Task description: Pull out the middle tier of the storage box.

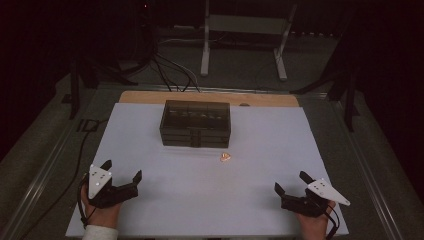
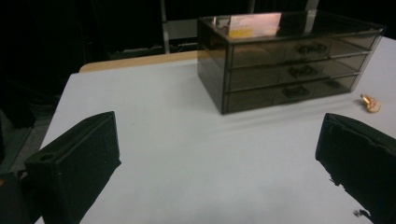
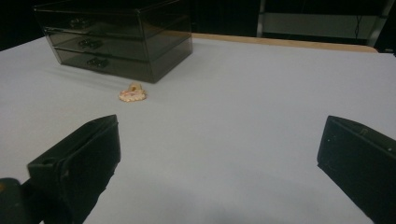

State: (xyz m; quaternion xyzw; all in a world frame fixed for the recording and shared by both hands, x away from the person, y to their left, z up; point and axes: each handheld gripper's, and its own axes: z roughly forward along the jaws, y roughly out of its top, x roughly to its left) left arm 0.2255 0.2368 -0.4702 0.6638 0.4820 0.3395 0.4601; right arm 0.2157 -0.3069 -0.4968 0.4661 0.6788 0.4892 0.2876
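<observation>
White mat [image 1: 165,200] bare (grippers [image 1: 122,172] apart).

No legible text, perhaps too dim.

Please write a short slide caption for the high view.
Two open grippers, left and right, rest near a smoky drawer box and small gold trinket.

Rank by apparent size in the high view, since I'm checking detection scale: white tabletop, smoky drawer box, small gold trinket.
1. white tabletop
2. smoky drawer box
3. small gold trinket, clearly smallest
</observation>
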